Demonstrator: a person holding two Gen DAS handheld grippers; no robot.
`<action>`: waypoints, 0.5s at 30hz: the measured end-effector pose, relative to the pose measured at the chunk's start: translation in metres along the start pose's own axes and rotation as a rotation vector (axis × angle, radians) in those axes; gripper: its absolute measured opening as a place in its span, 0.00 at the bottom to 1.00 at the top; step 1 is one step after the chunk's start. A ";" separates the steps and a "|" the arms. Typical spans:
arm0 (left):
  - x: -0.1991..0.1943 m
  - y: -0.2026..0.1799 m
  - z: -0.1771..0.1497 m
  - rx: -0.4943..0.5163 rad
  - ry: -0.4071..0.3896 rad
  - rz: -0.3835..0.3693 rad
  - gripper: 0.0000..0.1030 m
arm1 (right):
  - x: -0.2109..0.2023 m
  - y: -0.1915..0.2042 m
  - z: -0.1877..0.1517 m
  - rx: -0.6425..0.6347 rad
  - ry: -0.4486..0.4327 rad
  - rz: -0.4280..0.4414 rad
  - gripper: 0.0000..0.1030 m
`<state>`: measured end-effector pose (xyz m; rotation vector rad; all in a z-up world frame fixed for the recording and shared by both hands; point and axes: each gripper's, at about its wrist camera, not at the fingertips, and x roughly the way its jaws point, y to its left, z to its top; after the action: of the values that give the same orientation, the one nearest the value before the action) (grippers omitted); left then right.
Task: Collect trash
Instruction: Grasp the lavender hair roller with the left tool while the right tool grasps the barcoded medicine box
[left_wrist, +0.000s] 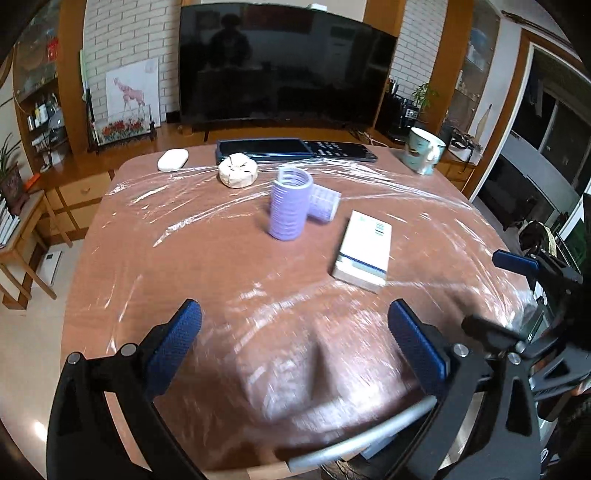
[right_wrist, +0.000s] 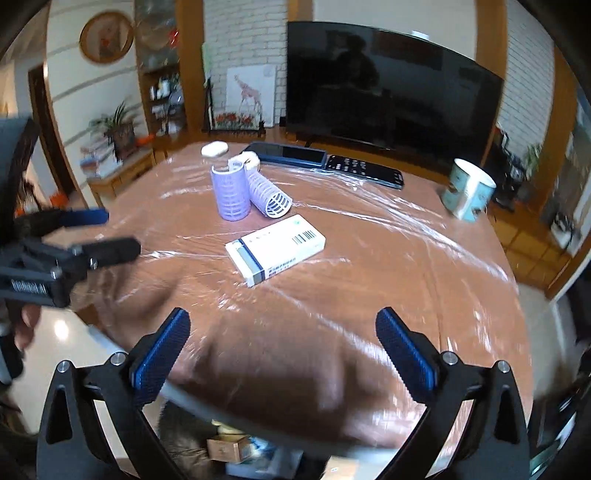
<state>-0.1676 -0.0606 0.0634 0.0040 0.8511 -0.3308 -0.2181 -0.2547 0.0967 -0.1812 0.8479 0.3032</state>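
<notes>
A white carton with a blue-and-grey band at its near end and a barcode on its top lies flat on the brown surface, right of centre in the left wrist view and at mid-depth. Clear plastic film covers the surface and shines in wrinkled streaks. Just beyond the carton are two lilac hair rollers, touching each other: the larger stands upright, the smaller lies on its side against it, its open end facing the carton. Farther back sits a round white paper-wrapped lump, and left of it a small white oval case. Along the far edge lie a dark tablet and a black remote, end to end. A pale blue mug stands at the far right corner. Behind the surface stands a large dark television.

The left claw hangs above the near part of the surface, tilted downward, its blue-padded jaws spread wide with nothing between them. The right claw has the same pose beside it, also released and empty. Each appears at the edge of the other's view; fingers grip the left one's handle. Both are well short of the carton. The near surface is blurred.
</notes>
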 end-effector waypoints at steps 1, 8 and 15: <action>0.005 0.001 0.004 0.005 0.001 -0.004 0.98 | 0.007 0.000 0.004 -0.013 0.009 -0.001 0.96; 0.045 0.001 0.035 0.041 0.025 0.002 0.98 | 0.044 -0.003 0.026 -0.061 0.062 0.044 0.96; 0.079 0.005 0.059 -0.009 0.038 0.001 0.88 | 0.083 -0.013 0.043 -0.099 0.104 0.110 0.96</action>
<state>-0.0746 -0.0861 0.0436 0.0026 0.8905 -0.3272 -0.1315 -0.2389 0.0623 -0.2444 0.9481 0.4422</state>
